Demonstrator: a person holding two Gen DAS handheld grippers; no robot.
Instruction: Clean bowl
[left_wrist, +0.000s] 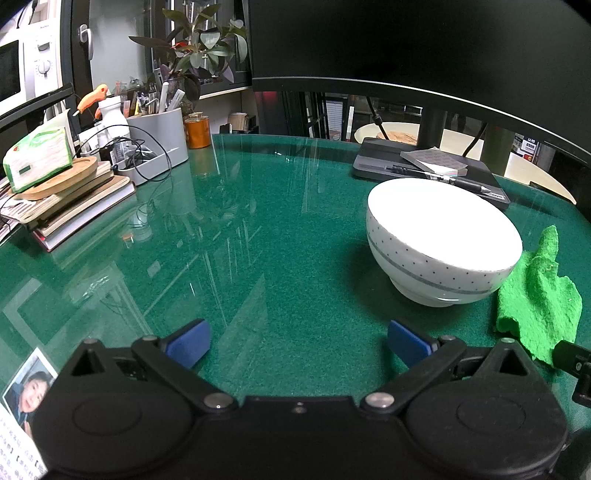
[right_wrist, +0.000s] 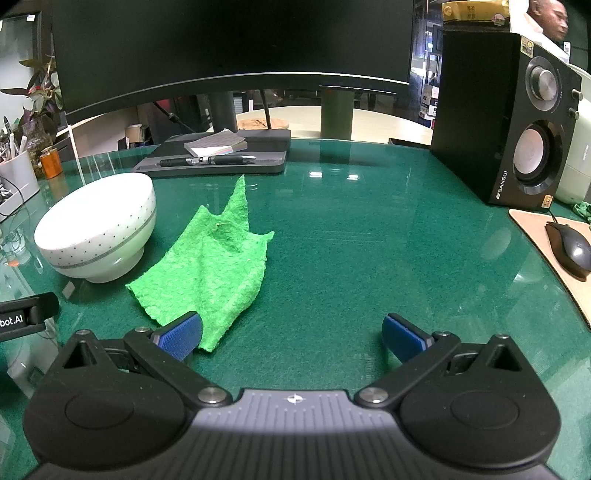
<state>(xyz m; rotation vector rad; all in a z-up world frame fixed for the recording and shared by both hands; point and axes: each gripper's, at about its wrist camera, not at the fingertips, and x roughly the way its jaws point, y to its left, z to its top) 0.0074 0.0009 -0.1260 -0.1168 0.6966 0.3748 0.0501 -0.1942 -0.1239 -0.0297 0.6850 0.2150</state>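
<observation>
Dim indoor light from overhead. The glass counter (left_wrist: 258, 229) shows streaky reflections toward 11 o'clock, and small glare spots at 12 o'clock in the right view. The bowl (left_wrist: 443, 229) interior is blown out white. Fisheye bending curves the edges; corners vignette black. Focus is sharp.

Glass-topped green counter (right_wrist: 351, 229). Curved monitor (right_wrist: 229, 48) top centre; black pen (right_wrist: 207, 161) and notepad (right_wrist: 216, 144) on its base. Sansui speaker (right_wrist: 517, 122) upper right, mouse (right_wrist: 572, 247) right edge. Left wrist view: tissue pack (left_wrist: 37, 155), stacked books (left_wrist: 81, 206), potted plant (left_wrist: 199, 48) upper left.
</observation>
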